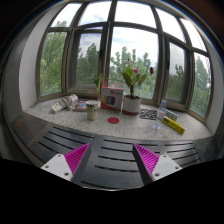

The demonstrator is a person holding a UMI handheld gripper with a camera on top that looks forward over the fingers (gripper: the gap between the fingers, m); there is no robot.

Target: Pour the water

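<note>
A clear water bottle [162,110] stands on the windowsill [125,124], right of a potted plant [132,88]. A pale cup [92,109] stands on the sill to the left, with a small red coaster [113,120] between them. My gripper [112,157] is open and empty, its magenta pads [75,157] wide apart. It hangs over a dark slatted surface [110,140], well short of the sill and the bottle.
A pink box [112,97] stands behind the cup. A yellow object [174,124] and a dark patterned item [149,114] lie near the bottle. Small items [62,103] sit on the sill's left. Bay windows [120,50] rise behind, with trees outside.
</note>
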